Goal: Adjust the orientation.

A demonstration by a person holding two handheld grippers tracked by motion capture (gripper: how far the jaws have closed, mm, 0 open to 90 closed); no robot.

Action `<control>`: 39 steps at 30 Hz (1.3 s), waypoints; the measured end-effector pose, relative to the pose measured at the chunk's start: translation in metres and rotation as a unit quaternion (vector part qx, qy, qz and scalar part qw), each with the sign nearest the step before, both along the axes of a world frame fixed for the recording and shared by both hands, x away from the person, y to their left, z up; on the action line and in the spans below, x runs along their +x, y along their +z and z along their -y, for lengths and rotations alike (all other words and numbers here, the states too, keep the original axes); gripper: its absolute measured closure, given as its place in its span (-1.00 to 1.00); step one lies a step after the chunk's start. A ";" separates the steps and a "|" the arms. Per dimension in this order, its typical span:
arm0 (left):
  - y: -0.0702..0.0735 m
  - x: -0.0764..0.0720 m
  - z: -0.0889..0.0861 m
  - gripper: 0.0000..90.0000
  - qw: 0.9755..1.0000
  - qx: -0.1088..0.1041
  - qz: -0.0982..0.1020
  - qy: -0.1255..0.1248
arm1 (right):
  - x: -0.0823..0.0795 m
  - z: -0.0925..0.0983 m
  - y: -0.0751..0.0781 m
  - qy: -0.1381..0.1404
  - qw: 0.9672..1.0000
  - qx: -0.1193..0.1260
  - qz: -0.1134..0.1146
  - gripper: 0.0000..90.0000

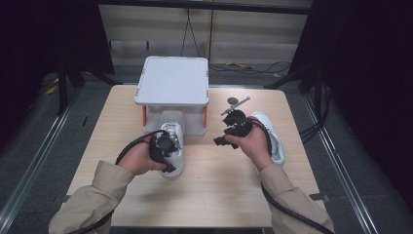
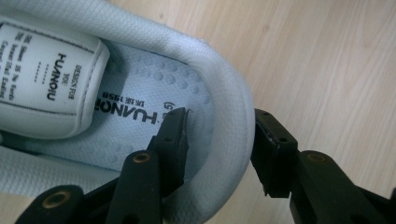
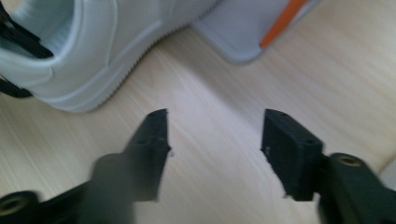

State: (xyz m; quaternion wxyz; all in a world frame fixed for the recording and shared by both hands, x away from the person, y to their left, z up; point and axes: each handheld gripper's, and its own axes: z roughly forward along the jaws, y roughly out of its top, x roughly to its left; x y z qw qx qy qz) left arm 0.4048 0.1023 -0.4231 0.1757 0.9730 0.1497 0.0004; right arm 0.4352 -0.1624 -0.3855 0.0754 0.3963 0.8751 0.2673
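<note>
A white sneaker (image 1: 174, 130) lies in front of the white box (image 1: 173, 80), toe under it and heel toward me. My left gripper (image 1: 168, 158) is at that heel. In the left gripper view its jaws (image 2: 219, 121) straddle the padded heel rim (image 2: 229, 88), one inside over the printed insole (image 2: 135, 112) and one outside, open and not squeezing it. My right gripper (image 1: 221, 137) hovers over bare wood to the sneaker's right. It stands open (image 3: 217, 116) with nothing between its jaws, and the sneaker's side (image 3: 88, 60) is beyond it.
A second white sneaker (image 1: 273, 141) lies at the right, behind my right hand. A small dark disc with a thin metal bar (image 1: 234, 101) sits at the back right. The box's base has an orange strip (image 3: 280, 23). The wooden table (image 1: 219, 195) is bare near me.
</note>
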 end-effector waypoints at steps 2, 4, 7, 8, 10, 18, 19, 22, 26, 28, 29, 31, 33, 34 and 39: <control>-0.001 0.000 -0.003 0.30 1.000 0.006 0.001 -0.007 | 0.005 -0.008 0.009 0.007 1.000 0.004 0.004 0.08; -0.002 -0.001 -0.005 0.29 1.000 0.007 0.003 -0.010 | 0.009 -0.014 0.017 0.007 1.000 0.011 0.013 0.22; -0.003 -0.001 -0.009 0.28 1.000 0.014 0.002 -0.011 | 0.015 -0.023 0.029 0.009 0.999 0.011 0.032 0.34; -0.004 -0.002 -0.010 0.27 1.000 0.011 -0.001 -0.004 | 0.019 -0.029 0.035 0.011 0.999 0.016 0.034 0.43; -0.006 -0.002 -0.011 0.27 1.000 0.004 -0.001 -0.001 | 0.022 -0.032 0.039 0.010 0.999 0.019 0.037 0.47; -0.006 -0.003 -0.012 0.26 1.000 0.003 0.003 -0.001 | 0.043 -0.053 0.062 -0.016 0.996 0.058 0.059 0.84; -0.006 -0.003 -0.012 0.26 1.000 0.003 0.004 -0.002 | 0.047 -0.057 0.066 -0.019 0.996 0.059 0.068 0.85; -0.006 -0.004 -0.013 0.27 1.000 0.000 0.004 -0.003 | 0.057 -0.065 0.071 -0.027 0.994 0.057 0.084 0.85; -0.006 -0.003 -0.012 0.26 1.000 0.001 0.002 -0.001 | 0.065 -0.072 0.068 -0.031 0.994 0.048 0.095 0.82; -0.006 -0.003 -0.011 0.23 1.000 0.003 0.003 0.006 | 0.072 -0.077 0.062 -0.037 0.994 0.039 0.090 0.82; -0.006 -0.003 -0.010 0.23 1.000 0.000 0.004 0.012 | 0.072 -0.077 0.062 -0.037 0.994 0.039 0.090 0.82; -0.007 -0.002 -0.010 0.09 1.000 -0.004 0.005 0.030 | 0.074 -0.078 0.057 -0.040 0.994 0.047 0.092 0.78; -0.009 -0.001 -0.011 0.11 0.999 -0.017 0.001 0.035 | 0.074 -0.079 0.055 -0.041 0.993 0.057 0.093 0.78; -0.010 -0.001 -0.012 0.12 0.999 -0.019 -0.003 0.037 | 0.074 -0.079 0.055 -0.041 0.993 0.056 0.095 0.78; -0.007 -0.002 -0.005 0.46 0.999 -0.004 -0.024 0.025 | 0.075 -0.075 0.054 -0.053 0.992 0.075 0.084 0.76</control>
